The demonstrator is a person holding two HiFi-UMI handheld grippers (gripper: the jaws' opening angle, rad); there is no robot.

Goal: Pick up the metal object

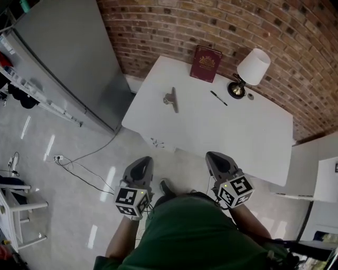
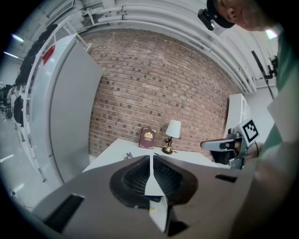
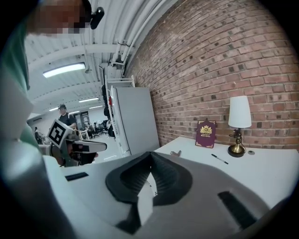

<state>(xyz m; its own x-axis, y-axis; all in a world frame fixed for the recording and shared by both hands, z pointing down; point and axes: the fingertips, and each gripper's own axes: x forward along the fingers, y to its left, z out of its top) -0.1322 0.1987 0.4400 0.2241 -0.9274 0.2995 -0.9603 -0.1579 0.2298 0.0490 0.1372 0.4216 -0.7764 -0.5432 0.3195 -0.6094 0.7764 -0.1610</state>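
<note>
Metal object [image 1: 171, 99] on white table [image 1: 222, 132]; left gripper [image 2: 151, 161], right gripper [image 3: 149, 158] empty, fingers [image 2: 133, 177] together.

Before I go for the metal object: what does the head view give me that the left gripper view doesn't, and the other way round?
Head view only: the cable on the floor, and the top-down layout with both grippers short of the table.
Left gripper view only: the left gripper seen along its jaws, shut with nothing between them, and the ceiling pipes.
Both: the metal object lying on the table, the book, the lamp and the right gripper.
</note>
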